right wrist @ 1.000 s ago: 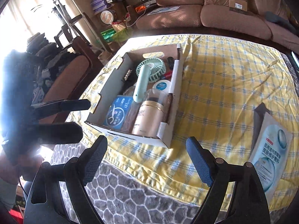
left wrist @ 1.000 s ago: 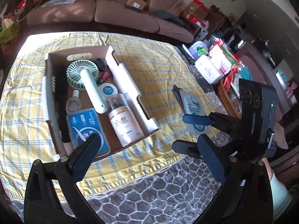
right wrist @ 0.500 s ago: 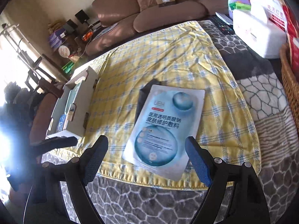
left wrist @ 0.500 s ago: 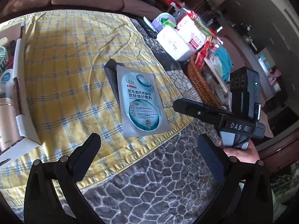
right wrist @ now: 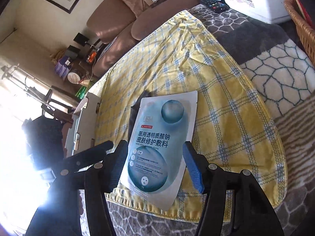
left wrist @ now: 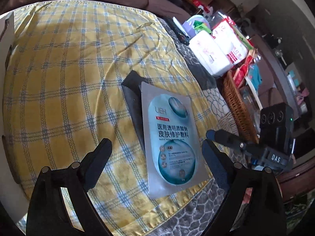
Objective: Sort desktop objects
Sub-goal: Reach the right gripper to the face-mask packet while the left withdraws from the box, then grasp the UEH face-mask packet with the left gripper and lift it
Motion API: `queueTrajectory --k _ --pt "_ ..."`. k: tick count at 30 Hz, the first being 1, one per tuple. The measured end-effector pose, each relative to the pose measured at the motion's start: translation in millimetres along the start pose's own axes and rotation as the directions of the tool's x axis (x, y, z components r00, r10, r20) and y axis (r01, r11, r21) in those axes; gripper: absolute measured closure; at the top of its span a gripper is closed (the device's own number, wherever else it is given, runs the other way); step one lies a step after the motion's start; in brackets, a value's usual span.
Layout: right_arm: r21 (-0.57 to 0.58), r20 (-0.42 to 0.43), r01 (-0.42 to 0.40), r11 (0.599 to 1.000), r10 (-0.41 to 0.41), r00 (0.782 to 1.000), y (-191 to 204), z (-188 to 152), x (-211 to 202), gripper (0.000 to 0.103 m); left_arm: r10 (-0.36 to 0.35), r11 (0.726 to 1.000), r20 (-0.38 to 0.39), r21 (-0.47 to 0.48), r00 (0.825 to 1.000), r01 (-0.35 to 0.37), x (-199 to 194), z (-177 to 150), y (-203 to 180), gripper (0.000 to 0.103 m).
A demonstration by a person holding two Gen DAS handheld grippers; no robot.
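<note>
A blue and silver face-mask sachet (left wrist: 171, 137) lies flat on the yellow checked cloth (left wrist: 69, 78), partly over a dark grey cloth (left wrist: 132, 96). The sachet also shows in the right wrist view (right wrist: 159, 145). My left gripper (left wrist: 155, 157) is open and empty, its fingers on either side of the sachet's near end. My right gripper (right wrist: 153, 165) is open and empty, low over the sachet's near end; it also shows in the left wrist view (left wrist: 222, 135). The white cardboard box (right wrist: 82, 125) stands at the left.
A wicker basket (left wrist: 236, 106) and white tissue packs (left wrist: 210, 53) crowd the right side. A remote (right wrist: 214, 4) lies on the grey patterned rug (right wrist: 275, 68). A brown sofa (right wrist: 122, 15) stands behind the table.
Both grippers have swung from the box toward the sachet and come closer to it. The box has slid out to the left edge of both views.
</note>
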State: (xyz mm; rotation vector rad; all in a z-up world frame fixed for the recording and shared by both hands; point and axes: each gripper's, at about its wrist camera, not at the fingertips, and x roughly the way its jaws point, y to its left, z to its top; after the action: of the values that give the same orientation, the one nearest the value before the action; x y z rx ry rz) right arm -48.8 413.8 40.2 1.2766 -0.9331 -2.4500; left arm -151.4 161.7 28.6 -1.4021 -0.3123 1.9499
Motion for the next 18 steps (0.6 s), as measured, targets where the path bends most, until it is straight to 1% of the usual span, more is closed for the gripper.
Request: queueTrajectory --k 1,3,4,7,9,10,11,12,13,14,18 --pt "-0.006 -0.003 0.002 1.000 -0.002 1.000 2 0 1 0.042 -0.003 1.000 0.006 -0.020 1.000 0.004 3 8 4 0.013" --pt "-0.028 -0.010 0.007 1.000 -0.007 1.000 8 0 3 0.042 -0.016 0.999 0.014 -0.052 1.000 0.017 9 20 9 0.027" --pt "-0.036 -0.014 0.009 0.999 -0.009 1.000 10 0 4 0.042 -0.017 0.998 0.012 -0.061 1.000 0.018 12 24 11 0.029" --pt "-0.060 -0.029 0.025 0.998 -0.027 0.999 13 -1 8 0.042 0.000 0.997 0.008 -0.075 1.000 0.001 17 31 13 0.029" --pt "-0.061 -0.038 0.028 0.998 -0.030 0.999 13 -1 10 0.042 -0.032 0.996 0.001 -0.080 0.999 0.032 21 31 14 0.029" --pt "-0.058 -0.040 0.031 0.998 -0.033 0.999 12 -1 11 0.042 -0.033 0.997 -0.005 -0.072 0.999 0.033 23 31 12 0.031" --pt "-0.054 -0.040 0.036 0.998 -0.038 0.998 10 -1 11 0.042 -0.035 0.998 -0.012 -0.062 0.999 0.034 25 31 10 0.045" --pt "-0.048 -0.038 0.040 0.998 -0.042 0.998 9 0 10 0.042 -0.033 0.998 -0.022 -0.054 0.999 0.032 27 30 8 0.065" --pt "-0.043 -0.036 0.045 0.998 -0.046 0.998 7 0 9 0.042 -0.025 0.998 -0.031 -0.052 0.999 0.024 30 30 6 0.071" --pt "-0.038 -0.034 0.049 0.998 -0.050 0.998 6 1 8 0.042 -0.031 0.998 -0.039 -0.054 0.999 0.029 32 29 6 0.075" --pt "-0.020 -0.036 0.053 0.998 -0.054 0.998 0 1 7 0.040 -0.043 0.997 -0.034 -0.063 0.998 0.041 37 28 7 0.076"
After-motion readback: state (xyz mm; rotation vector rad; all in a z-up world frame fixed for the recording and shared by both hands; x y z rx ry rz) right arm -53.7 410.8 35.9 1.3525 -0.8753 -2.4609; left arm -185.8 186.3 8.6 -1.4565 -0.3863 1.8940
